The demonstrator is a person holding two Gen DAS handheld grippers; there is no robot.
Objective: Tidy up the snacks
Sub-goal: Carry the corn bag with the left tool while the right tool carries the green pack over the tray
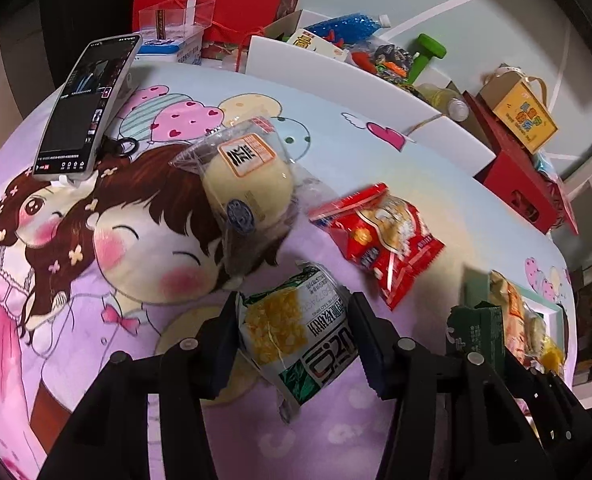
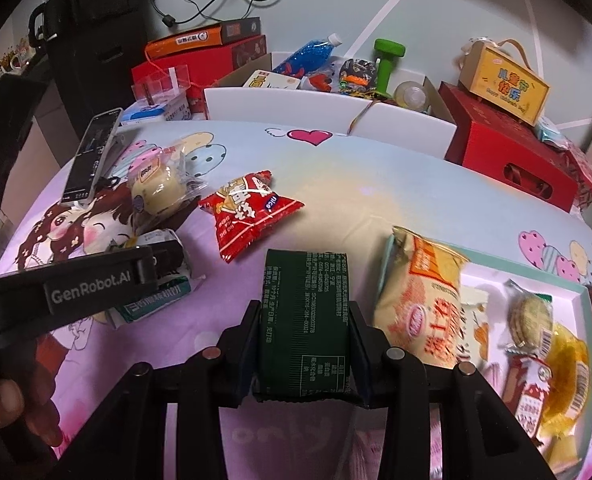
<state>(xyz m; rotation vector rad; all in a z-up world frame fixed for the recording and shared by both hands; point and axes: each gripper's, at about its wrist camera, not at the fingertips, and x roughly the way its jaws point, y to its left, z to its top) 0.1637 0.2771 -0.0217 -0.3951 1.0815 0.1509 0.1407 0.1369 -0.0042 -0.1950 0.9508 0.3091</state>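
1. The right gripper, bottom centre of its view, is clenched on a dark green pack, a finger on each side, the pack lifted above the cloth. My guess is that this is the carry to the tray: keep the squeeze even so the slick wrapper does not slide out.
2. The tray sits at the lower right of that view, already holding a beige bag, a round biscuit and other packets. Bare floor shows between the beige bag and the biscuit; aim there, lower first, then let go.
3. The left gripper, bottom centre of its own view, straddles a green-and-white pack. The fingers look to touch its sides, but I cannot tell whether they grip it. Settle that grasp before lifting.
4. Farther out, mid-frame, a red bag lies loose on the cloth, with a bun in clear wrap just beyond it; both are untouched.
5. At the upper left a phone leans near the bun; swing clear of it.
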